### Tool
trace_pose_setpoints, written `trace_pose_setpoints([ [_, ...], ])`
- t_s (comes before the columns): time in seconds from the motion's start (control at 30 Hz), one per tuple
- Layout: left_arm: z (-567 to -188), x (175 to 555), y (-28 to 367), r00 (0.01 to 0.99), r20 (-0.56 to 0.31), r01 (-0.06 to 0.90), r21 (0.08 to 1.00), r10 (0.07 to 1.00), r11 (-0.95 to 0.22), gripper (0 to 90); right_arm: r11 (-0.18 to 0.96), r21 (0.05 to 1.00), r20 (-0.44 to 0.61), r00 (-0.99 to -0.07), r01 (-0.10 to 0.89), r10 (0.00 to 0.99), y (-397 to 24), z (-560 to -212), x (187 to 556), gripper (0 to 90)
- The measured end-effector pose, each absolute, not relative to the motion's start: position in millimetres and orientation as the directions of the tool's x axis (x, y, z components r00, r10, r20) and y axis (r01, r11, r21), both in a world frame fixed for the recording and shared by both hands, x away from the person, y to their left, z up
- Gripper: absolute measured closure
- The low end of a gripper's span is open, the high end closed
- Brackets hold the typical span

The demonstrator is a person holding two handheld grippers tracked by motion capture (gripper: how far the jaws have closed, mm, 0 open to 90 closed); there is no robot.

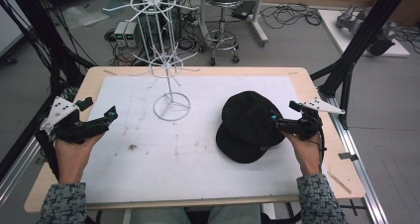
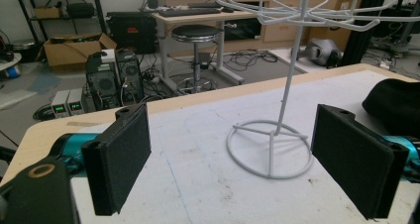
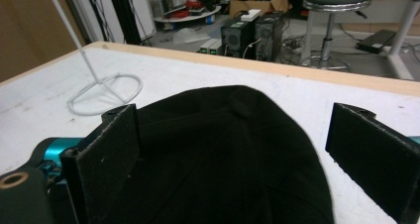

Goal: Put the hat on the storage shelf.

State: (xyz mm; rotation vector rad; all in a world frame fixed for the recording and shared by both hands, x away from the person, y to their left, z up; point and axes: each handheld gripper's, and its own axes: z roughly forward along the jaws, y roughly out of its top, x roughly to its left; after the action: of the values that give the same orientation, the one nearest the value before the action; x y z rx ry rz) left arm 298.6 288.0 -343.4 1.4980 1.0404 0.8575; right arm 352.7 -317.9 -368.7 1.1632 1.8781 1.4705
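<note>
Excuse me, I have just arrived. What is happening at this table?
A person sits at the table with a two-jaw gripper in each hand. The right gripper is at the edge of a black cap lying on the white mat, jaws open on either side of its crown, not yet closed. The left gripper is open and holds nothing, pointing toward a white wire hanging stand whose hooks are bare.

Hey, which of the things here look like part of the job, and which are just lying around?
Likely part of the job:
black cap
white wire rack
left gripper, open
right gripper, open, at the cap

Just lying about:
stool
power supplies
cables on the floor
</note>
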Motion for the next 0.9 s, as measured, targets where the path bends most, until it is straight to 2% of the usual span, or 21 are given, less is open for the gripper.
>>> trace_pose_setpoints([
  [0.33, -347, 296, 287, 0.365, -0.005, 0.173, 0.983, 0.931, -0.062, 15.8, 0.152, 0.921, 0.076, -0.548, 0.359, 0.833, -294, -384, 373, 6.0],
  [0.7, -351, 282, 295, 0.344, 0.006, 0.183, 0.98, 0.939, -0.073, 15.9, 0.161, 0.898, 0.099, -0.546, 0.409, 0.832, -290, -404, 399, 6.1],
  [0.77, -351, 279, 297, 0.338, 0.002, 0.184, 0.98, 0.941, -0.068, 15.9, 0.168, 0.894, 0.097, -0.545, 0.415, 0.833, -289, -407, 402, 9.5],
  [0.83, -352, 278, 299, 0.332, 0.002, 0.186, 0.98, 0.943, -0.067, 16.1, 0.186, 0.889, 0.103, -0.578, 0.419, 0.81, -289, -409, 404, 18.3],
  [0.9, -353, 277, 301, 0.329, -0.002, 0.188, 0.98, 0.944, -0.063, 16.1, 0.203, 0.885, 0.087, -0.578, 0.418, 0.811, -288, -410, 406, 18.2],
])
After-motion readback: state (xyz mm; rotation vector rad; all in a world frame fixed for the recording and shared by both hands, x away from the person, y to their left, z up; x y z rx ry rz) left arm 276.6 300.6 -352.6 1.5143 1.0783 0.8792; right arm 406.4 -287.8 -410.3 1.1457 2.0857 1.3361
